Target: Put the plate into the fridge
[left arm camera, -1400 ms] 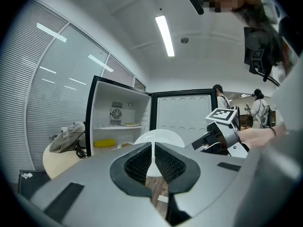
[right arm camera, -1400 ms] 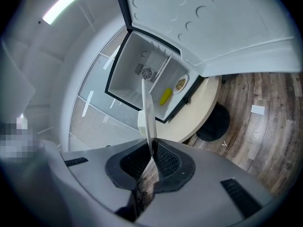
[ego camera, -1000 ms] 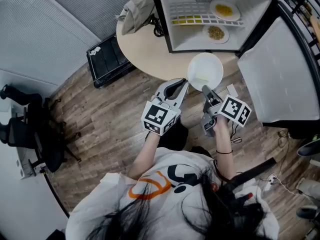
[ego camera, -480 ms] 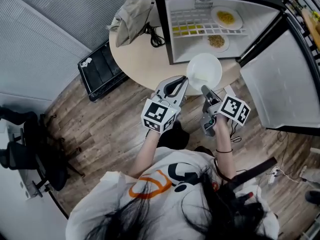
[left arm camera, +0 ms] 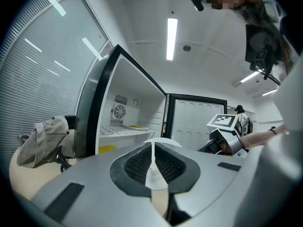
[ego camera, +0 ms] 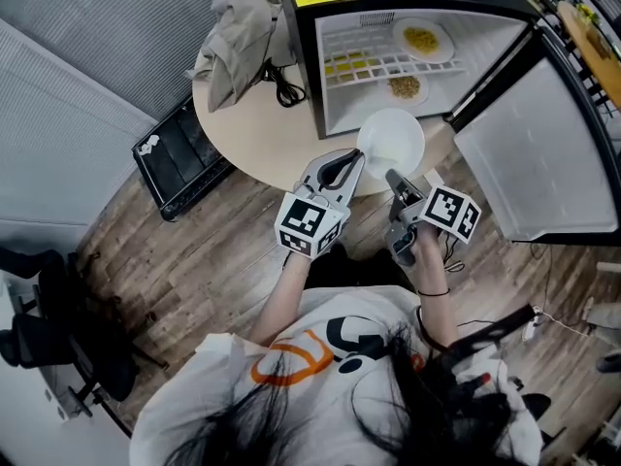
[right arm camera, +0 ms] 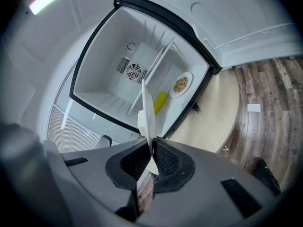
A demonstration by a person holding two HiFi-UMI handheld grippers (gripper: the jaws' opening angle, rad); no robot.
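One crumpled beige bag (ego camera: 233,42) lay on the round bench (ego camera: 252,129) at the upper left of the head view. At centre, the left tool (ego camera: 351,161) was clamped on the left rim of the white plate (ego camera: 391,142), which hung over the bench's near edge just before the open fridge (ego camera: 310,47). The right tool (ego camera: 392,176) pinched its lower right rim, and the fridge door (ego camera: 543,153) stood wide at the right.
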